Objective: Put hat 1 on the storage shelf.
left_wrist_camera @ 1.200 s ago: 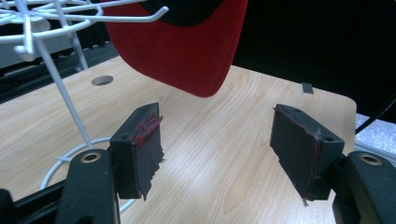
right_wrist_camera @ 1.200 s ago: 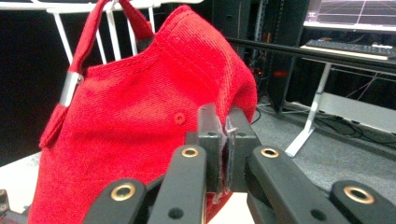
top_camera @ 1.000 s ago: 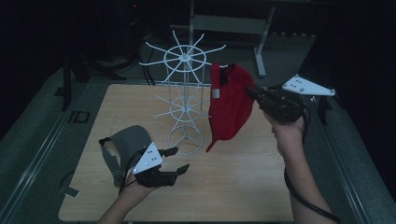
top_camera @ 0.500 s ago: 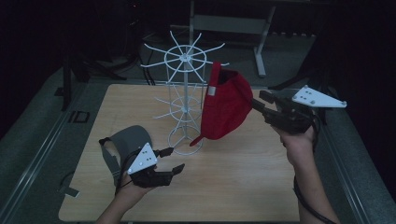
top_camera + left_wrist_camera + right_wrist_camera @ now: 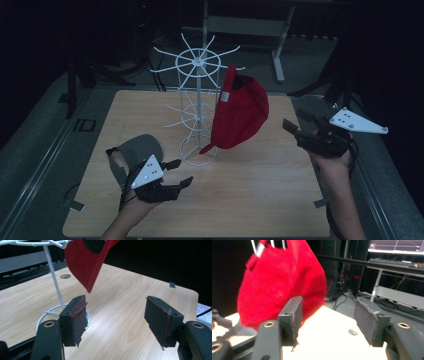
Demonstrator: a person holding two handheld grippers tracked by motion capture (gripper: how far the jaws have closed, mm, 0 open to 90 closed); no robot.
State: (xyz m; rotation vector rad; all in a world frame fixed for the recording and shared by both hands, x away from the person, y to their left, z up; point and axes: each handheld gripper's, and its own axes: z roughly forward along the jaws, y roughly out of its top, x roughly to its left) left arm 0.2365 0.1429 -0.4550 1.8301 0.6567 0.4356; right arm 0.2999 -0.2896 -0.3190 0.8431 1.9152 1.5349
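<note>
One cap is up: the red cap hangs on the wire rack, and the right gripper (its jaws have just been opening, nothing between them) has backed off beside it. Left gripper waits spread and empty, the grey cap just behind it, probably next.

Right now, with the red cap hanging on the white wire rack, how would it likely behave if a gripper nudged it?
The red cap hangs from a prong by its back strap, so it would probably swing freely. Its crown sags, suggesting soft, floppy cloth. The white wire rack looks thin and tall, so a harder push might rock it.
</note>
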